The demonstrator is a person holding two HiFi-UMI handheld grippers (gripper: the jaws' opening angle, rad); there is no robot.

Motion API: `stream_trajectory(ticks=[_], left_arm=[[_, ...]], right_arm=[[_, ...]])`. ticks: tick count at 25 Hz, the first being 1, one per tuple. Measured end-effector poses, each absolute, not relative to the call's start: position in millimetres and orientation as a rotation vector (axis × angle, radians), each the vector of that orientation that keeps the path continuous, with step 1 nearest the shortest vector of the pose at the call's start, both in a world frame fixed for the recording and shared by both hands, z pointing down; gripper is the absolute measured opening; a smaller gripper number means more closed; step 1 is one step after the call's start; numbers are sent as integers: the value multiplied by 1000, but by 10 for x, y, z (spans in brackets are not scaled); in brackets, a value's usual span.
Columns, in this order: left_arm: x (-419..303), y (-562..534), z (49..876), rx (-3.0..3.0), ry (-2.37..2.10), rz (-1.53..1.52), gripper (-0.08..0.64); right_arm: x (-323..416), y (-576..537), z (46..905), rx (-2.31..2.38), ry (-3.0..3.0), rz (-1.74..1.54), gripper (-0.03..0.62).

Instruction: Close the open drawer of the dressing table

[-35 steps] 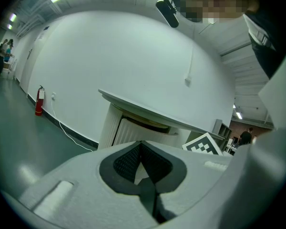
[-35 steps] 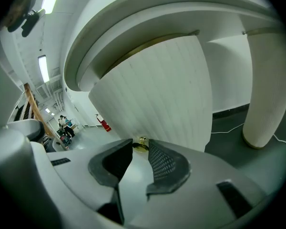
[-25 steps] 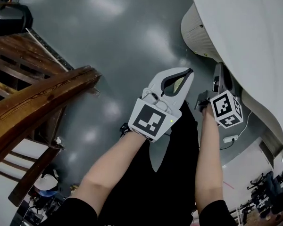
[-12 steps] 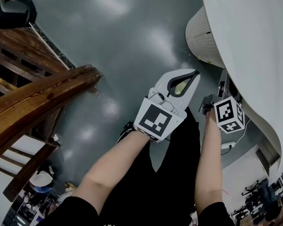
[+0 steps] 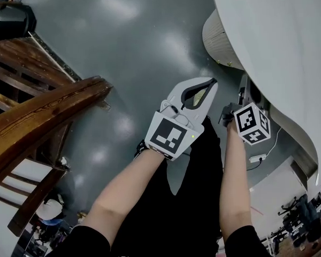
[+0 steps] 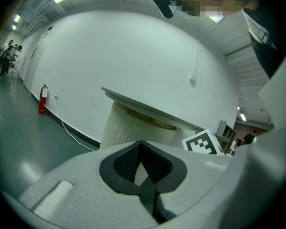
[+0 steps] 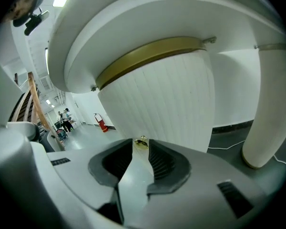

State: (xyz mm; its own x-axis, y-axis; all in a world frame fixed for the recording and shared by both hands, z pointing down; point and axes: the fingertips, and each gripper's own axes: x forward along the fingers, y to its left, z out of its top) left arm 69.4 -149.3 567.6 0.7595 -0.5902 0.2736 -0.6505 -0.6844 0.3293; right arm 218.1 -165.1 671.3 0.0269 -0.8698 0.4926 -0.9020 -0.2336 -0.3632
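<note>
While the grey floor is filling most of the head view and a wooden frame is standing well off to the left, the white dressing table is sweeping down the right side. The person is standing close against it so that both arms are reaching its front. Under the curved top, the drawer is showing its ribbed white front below a gold band. In the head view that front is bulging out past the top's edge, so I am judging it as not yet pushed home. The left gripper is hovering beside the work with its jaws together and nothing between them, evidently keeping out of the way. The right gripper is doing the job: it is pointing slightly downward, straight at the drawer front, with its jaws parted by a narrow gap. The little gold knob is sitting right at the tips, in that gap. Whether the pads are pressing on the knob is hard to tell at this size; they are probably standing just clear of it. Lining up on the knob is making sense, since it is offering a central point for driving the drawer in squarely.
</note>
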Motion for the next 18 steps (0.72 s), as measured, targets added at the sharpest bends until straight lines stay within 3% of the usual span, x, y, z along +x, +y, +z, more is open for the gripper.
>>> stream_trajectory(ticks=[9, 18], left_arm=[[722, -1132, 5390, 2549, -871, 272, 9], [696, -840, 4690, 2552, -790, 294, 9]], right_arm=[[1951, -1141, 6413, 2163, -1900, 1037, 37], [1612, -779, 5538, 2080, -2013, 1009, 25]])
